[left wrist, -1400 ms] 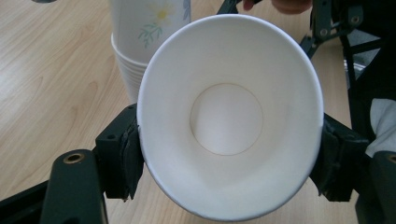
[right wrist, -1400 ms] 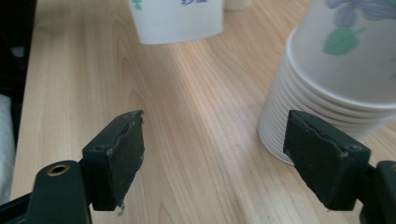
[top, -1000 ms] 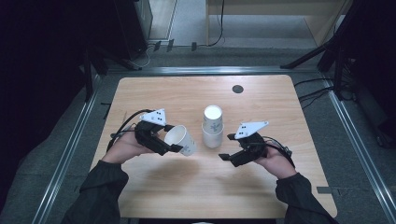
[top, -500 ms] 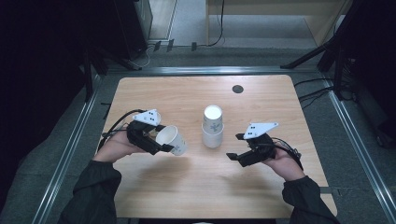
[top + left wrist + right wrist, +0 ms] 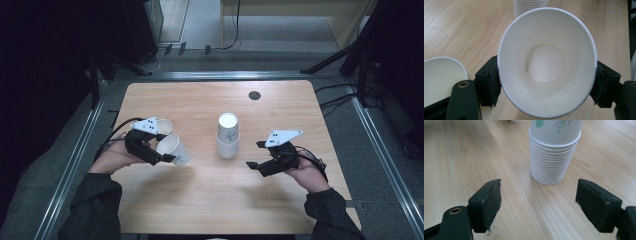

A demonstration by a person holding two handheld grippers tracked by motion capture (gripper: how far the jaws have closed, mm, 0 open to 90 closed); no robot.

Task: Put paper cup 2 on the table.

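Left of the cup stack point(image 5: 228, 136), my left gripper point(image 5: 161, 151) is clamped on a single white paper cup point(image 5: 173, 149), its pads pressing both sides of the wall, mouth tipped toward me. Another cup point(image 5: 163, 125) stands on the desk point(image 5: 200, 100) just behind that gripper, farther from the stack. Right of the stack, my right gripper point(image 5: 255, 154) hangs with jaws wide apart, holding nothing and pointing at the stack's base.

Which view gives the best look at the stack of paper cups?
The right gripper view: the stack of cups stands close ahead, each rim countable. The high view shows the stack whole but small, at mid-table. The left gripper view shows a few rims behind the held cup.
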